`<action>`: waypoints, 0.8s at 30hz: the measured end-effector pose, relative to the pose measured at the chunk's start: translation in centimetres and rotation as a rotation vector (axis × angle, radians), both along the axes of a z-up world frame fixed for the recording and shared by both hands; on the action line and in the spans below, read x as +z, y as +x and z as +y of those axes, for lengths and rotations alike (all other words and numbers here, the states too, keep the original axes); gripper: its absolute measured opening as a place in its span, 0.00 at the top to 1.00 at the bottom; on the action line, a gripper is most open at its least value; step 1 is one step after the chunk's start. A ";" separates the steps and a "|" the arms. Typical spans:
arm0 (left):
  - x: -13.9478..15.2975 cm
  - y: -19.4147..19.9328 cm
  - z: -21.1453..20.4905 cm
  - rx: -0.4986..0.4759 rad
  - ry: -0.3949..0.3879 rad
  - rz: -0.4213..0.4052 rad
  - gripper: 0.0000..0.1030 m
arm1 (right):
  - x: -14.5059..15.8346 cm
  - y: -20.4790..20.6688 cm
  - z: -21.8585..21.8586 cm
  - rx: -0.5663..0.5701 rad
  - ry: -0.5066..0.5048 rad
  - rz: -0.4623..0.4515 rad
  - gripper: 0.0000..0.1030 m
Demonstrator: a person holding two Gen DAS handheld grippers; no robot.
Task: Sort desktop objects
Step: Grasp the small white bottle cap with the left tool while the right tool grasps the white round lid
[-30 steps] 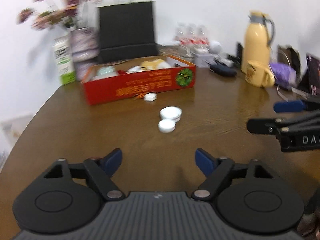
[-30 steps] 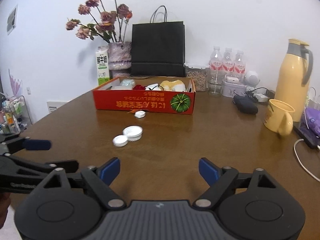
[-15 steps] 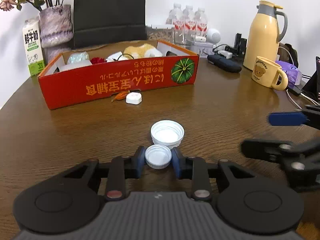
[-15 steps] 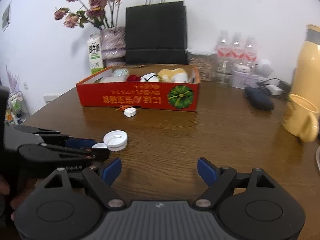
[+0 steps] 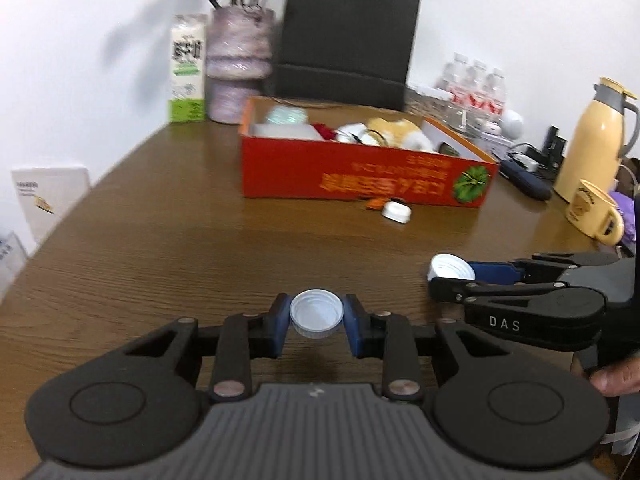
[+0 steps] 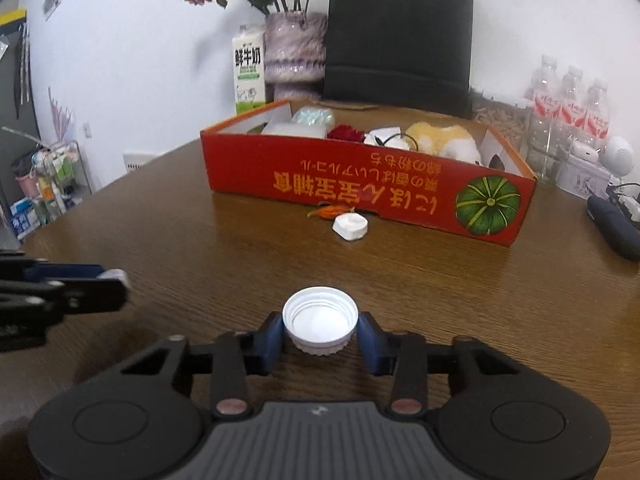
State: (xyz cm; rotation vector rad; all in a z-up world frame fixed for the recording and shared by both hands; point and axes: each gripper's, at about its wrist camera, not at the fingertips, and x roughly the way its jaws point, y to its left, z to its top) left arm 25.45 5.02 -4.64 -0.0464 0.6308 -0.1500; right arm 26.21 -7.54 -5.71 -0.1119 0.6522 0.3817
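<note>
My left gripper [image 5: 316, 318] is shut on a small white bottle cap [image 5: 317, 312], held open side up just above the brown table [image 5: 168, 248]. My right gripper [image 6: 320, 332] has its jaws closing on a larger white cap [image 6: 320, 314], and both blue pads touch its sides. The left wrist view shows that larger cap [image 5: 451, 267] between the right gripper's fingers [image 5: 490, 272] at the right. The red cardboard box [image 6: 360, 184] with several items inside stands further back. A small white square piece [image 6: 351, 227] and an orange scrap [image 6: 332, 211] lie in front of it.
A milk carton [image 6: 249, 74], a vase of dried flowers [image 6: 294, 56] and a black paper bag [image 6: 396, 36] stand behind the box. Water bottles [image 6: 568, 112], a dark case [image 6: 614, 226], a yellow thermos [image 5: 596, 136] and a yellow mug [image 5: 592, 208] are at the right.
Both grippers were open a second ago. The left one shut on the small cap and carried it left, away from the larger cap. The right one moved in and closed around the larger cap.
</note>
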 end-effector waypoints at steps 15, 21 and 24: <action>2.4 -10.1 -1.9 -0.039 0.029 -0.001 0.72 | 4.5 -13.7 -5.2 -0.052 0.053 -0.052 0.62; 4.1 -14.5 -3.1 -0.049 0.029 -0.042 0.71 | 6.2 -20.6 -6.9 -0.021 0.037 -0.104 0.62; 4.6 -16.5 -3.3 -0.043 0.037 -0.054 0.71 | 6.4 -22.4 -9.1 -0.081 0.037 -0.102 0.62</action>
